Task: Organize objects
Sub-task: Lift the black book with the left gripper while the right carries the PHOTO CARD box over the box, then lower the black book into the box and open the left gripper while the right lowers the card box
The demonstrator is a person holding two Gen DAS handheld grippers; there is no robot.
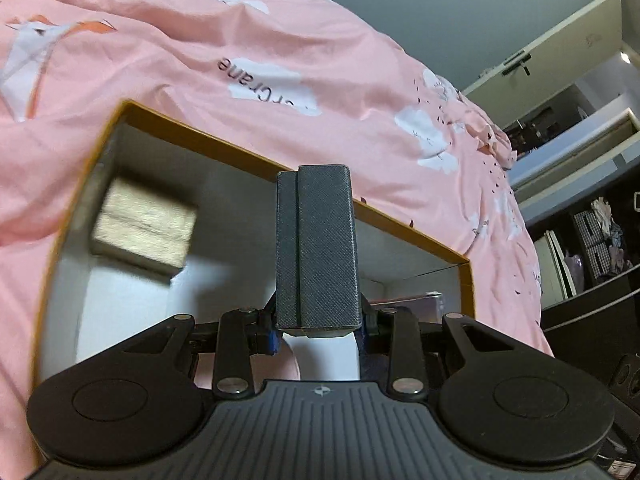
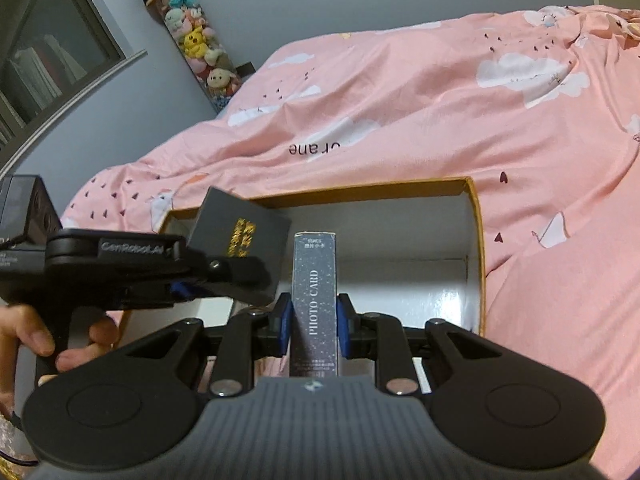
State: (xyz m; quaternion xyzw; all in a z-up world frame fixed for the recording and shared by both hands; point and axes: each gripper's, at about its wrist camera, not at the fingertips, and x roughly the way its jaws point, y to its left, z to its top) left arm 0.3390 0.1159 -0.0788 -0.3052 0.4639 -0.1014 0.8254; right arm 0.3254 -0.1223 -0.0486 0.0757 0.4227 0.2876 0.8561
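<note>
My left gripper [image 1: 319,334] is shut on a dark grey textured box [image 1: 316,240], which stands upright above an open carton with an orange rim [image 1: 224,148] and white inside. In that carton lie a gold box [image 1: 146,226] at the left and a purplish item [image 1: 412,302] at the right. My right gripper [image 2: 314,324] is shut on a dark speckled box marked PHOTO CARD [image 2: 314,280], over the near side of the same carton [image 2: 474,264]. In the right wrist view the left gripper [image 2: 236,276] comes in from the left with the grey box [image 2: 240,224], which bears gold lettering.
The carton rests on a rumpled pink duvet [image 1: 240,40] that covers the bed. A hand [image 2: 32,336] grips the left gripper's handle. A tube of plush toys [image 2: 192,40] leans on the wall, with a black device [image 2: 24,208] below it. Dark shelves [image 1: 592,240] stand beyond the bed.
</note>
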